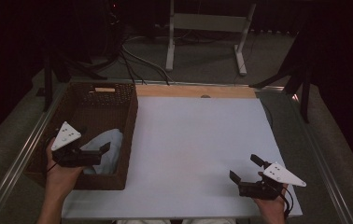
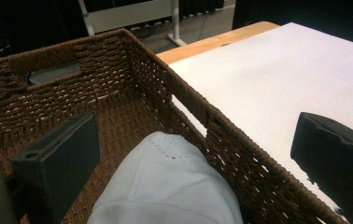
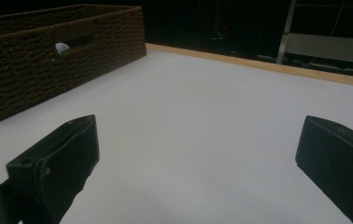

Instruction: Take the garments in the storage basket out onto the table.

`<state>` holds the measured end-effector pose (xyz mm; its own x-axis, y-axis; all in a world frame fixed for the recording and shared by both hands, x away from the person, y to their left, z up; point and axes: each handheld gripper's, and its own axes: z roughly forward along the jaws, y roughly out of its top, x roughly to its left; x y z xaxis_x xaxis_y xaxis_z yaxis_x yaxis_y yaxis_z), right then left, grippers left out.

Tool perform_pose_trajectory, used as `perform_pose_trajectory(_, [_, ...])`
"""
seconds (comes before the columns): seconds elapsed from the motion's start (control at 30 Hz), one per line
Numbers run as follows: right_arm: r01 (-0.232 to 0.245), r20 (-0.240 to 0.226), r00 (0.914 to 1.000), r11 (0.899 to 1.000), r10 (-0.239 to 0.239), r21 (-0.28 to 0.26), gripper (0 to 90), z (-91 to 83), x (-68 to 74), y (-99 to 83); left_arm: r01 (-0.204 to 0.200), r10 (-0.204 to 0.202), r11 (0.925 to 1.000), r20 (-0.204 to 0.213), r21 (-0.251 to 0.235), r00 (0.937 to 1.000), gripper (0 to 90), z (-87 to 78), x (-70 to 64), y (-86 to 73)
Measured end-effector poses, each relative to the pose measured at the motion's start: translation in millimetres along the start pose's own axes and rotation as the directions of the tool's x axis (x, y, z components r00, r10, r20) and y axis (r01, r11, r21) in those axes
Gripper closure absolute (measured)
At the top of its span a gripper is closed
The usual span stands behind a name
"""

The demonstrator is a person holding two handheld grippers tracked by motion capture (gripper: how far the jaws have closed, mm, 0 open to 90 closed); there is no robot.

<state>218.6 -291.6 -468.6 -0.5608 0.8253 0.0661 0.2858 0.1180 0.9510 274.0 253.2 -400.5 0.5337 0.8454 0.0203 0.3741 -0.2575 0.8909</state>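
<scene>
step: we read this as picking the pale cloth [image 1: 103, 154] out of the wicker basket [image 1: 129, 122]; grab not made yet.
left gripper [image 1: 101, 151]: over the basket's near right part, jaws spread wide and empty. In the left gripper view one jaw sits inside the basket, the other out past the right wall over the white sheet [image 2: 277, 79], so we straddle the rim.
fix: we shift left until both jaws clear the wall, then drop onto the cloth's raised hump and pinch a fold at its crown, not a flat patch.
risk: closing now would likely catch the wall, or snag a jaw in the weave.
cloth: lies inside the basket at its near right corner, against the right wall. Soft, bunched, rounded mound; fine knit with a dotted pinhole line across the top. Looks like a garment, but we can't tell in this dim light.
basket: rectangular, dark brown woven wicker, stiff ribbed walls, slot handle in the far wall; at the table's left edge.
sheet: flat, matte, white, bare; covers the table's middle, wood strip at the far edge.
right gripper [image 1: 244, 168]: near right corner of the sheet, jaws wide apart, holding nothing, parked well away from the basket.
</scene>
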Motion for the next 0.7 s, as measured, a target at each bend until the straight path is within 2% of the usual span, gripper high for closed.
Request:
perform_pose_trajectory(0.37, [0.000,-0.001,1.0000,1.000,0.000,-0.003,0.0,0.3,0.2,0.3,-0.019,0.019,0.9992,-0.002,0.035,0.9998,3.2,9.0,6.1,5.9])
perform_pose_trajectory(0.7, [-0.002,-0.001,1.0000,1.000,0.002,-0.006,0.0,0.1,-0.2,0.4,-0.038,0.037,0.9966,0.014,0.072,0.9992,3.3,20.9,13.9,5.8])
